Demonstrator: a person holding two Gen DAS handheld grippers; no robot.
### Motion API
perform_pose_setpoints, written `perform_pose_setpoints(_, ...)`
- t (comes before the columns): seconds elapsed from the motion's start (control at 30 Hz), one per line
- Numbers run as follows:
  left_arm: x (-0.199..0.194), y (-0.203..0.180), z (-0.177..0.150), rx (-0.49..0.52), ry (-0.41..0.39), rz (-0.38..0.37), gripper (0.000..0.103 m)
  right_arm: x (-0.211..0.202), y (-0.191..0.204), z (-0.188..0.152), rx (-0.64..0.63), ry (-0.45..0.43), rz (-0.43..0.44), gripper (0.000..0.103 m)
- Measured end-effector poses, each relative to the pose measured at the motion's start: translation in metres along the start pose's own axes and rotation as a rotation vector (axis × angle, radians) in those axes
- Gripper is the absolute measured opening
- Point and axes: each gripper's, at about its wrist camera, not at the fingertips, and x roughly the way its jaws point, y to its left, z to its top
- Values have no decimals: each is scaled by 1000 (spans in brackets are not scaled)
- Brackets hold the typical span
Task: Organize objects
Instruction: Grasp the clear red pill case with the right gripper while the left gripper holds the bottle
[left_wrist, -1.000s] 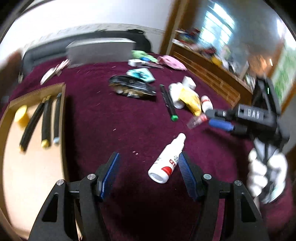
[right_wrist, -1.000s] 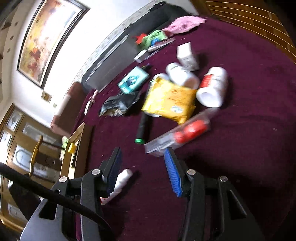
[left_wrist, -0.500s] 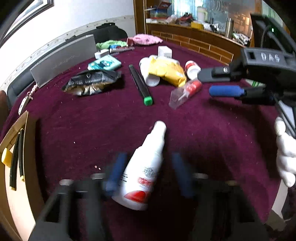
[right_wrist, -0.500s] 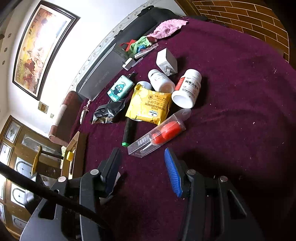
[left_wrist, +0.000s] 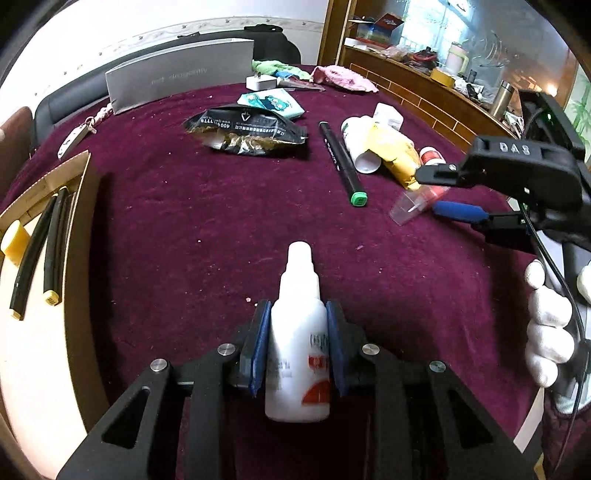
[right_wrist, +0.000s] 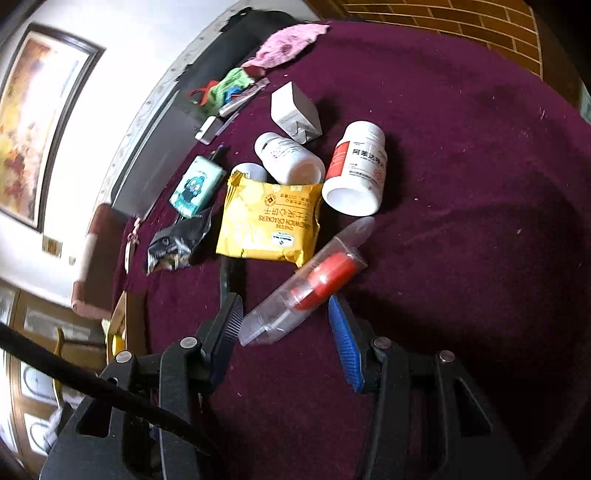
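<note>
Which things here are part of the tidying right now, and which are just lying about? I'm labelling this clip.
In play:
left gripper, shut on the white spray bottle
right gripper, open around the clear tube with the red cap
cardboard tray already holding black cables

Lying about:
yellow cracker packet
green-tipped marker
black snack bag

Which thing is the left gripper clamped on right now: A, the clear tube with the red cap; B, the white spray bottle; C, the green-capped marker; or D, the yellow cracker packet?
B: the left gripper has its blue fingers pressed on both sides of the white spray bottle.
</note>
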Motion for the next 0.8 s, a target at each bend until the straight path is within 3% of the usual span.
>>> perform_pose_setpoints(0.23, 8, -10, 5, 11, -18, 63, 29, 14, 24, 0, -12, -30, -162, 47)
perform_pose_setpoints(0.33, 9, -16, 5, 35, -28, 95, 28, 14, 25, 2, 31, -39, -193, 47)
perform_pose_setpoints(0.43, 2, -12, 1, 13, -34, 35, 25, 17, 31, 0, -7, -50, -235, 44)
perform_pose_setpoints(0.47, -2, -8, 0, -5, -44, 18, 25, 17, 32, -1, -25, -53, -251, 35)
perform_pose_setpoints(0.53, -13, -1, -3, -31, -70, -12, 25, 16, 29, -1, -52, -43, -237, 20)
perform_pose_setpoints(0.7, -43, 9, -8, -68, -125, -61, 25, 1, 10, -10, -52, 3, -142, 13)
perform_pose_setpoints(0.8, -58, 18, -12, -109, -144, -101, 25, -14, -3, -20, -26, 39, -38, 11)
